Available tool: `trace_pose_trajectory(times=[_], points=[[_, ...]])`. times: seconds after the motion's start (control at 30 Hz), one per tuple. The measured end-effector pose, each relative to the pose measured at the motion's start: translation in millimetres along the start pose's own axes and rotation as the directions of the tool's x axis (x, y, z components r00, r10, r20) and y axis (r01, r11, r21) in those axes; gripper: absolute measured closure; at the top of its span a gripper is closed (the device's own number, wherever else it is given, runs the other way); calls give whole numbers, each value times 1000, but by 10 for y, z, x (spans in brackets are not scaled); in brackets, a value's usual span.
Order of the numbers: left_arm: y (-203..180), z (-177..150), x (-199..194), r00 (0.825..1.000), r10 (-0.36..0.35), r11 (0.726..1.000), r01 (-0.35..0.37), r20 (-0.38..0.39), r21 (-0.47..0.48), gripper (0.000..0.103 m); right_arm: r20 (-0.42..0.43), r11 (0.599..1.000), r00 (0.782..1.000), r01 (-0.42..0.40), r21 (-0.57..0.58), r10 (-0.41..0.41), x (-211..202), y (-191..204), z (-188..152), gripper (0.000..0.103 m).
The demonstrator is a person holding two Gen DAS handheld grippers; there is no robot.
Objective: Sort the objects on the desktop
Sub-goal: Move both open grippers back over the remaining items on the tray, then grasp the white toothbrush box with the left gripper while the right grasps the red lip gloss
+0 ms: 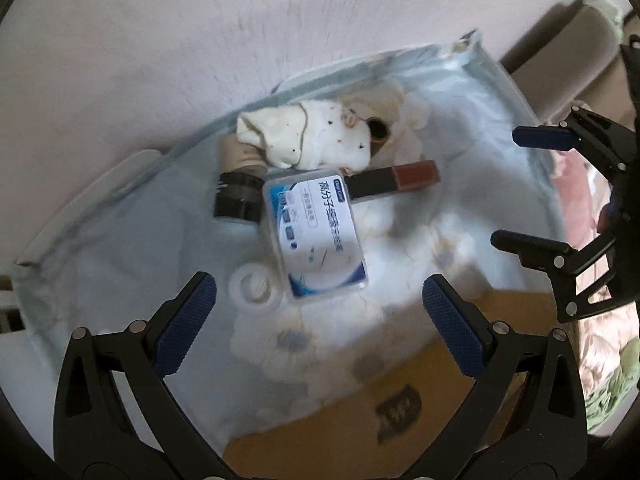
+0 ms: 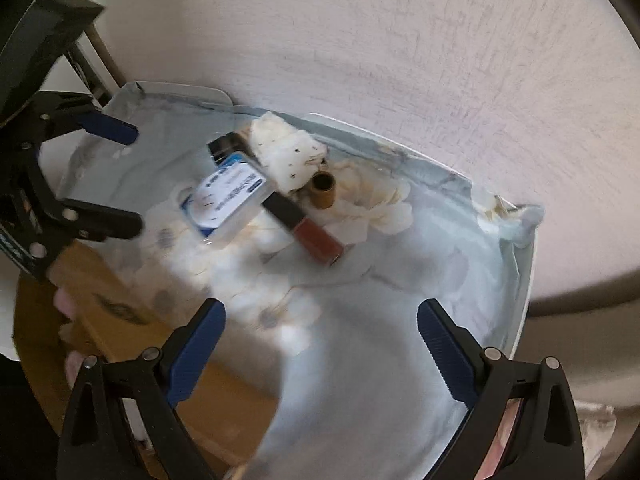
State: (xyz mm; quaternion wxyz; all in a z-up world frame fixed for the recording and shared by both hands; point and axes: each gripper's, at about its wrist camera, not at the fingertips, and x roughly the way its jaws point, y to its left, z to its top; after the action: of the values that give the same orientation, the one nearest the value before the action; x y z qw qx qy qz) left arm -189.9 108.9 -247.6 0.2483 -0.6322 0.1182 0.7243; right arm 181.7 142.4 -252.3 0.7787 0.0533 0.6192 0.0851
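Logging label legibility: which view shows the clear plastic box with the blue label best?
The left wrist view: the plastic box lies near centre, label face-on, print fairly sharp. The right wrist view shows it smaller, slanted and blurred.

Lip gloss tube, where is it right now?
The lip gloss tube lies flat on the floral cloth, ahead of both open grippers. Its black cap end tucks under the clear plastic box, just below the spotted sock.
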Motion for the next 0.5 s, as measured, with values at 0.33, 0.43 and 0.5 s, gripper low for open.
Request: trace_pose_trajectory(times=[0.33, 0.43, 0.5], points=[[102, 134, 443, 998, 31, 990, -38, -56, -133, 16, 69, 967, 997, -28, -254, 46, 578, -13, 54, 29], [87, 125, 530, 997, 39, 987, -50, -73, -151, 26, 77, 956, 994, -53, -288, 78, 699, -16, 99, 39], [68, 119, 542, 997, 32, 986, -42, -71, -158, 46, 93, 953, 990, -70, -294, 102, 739, -22, 141, 44]])
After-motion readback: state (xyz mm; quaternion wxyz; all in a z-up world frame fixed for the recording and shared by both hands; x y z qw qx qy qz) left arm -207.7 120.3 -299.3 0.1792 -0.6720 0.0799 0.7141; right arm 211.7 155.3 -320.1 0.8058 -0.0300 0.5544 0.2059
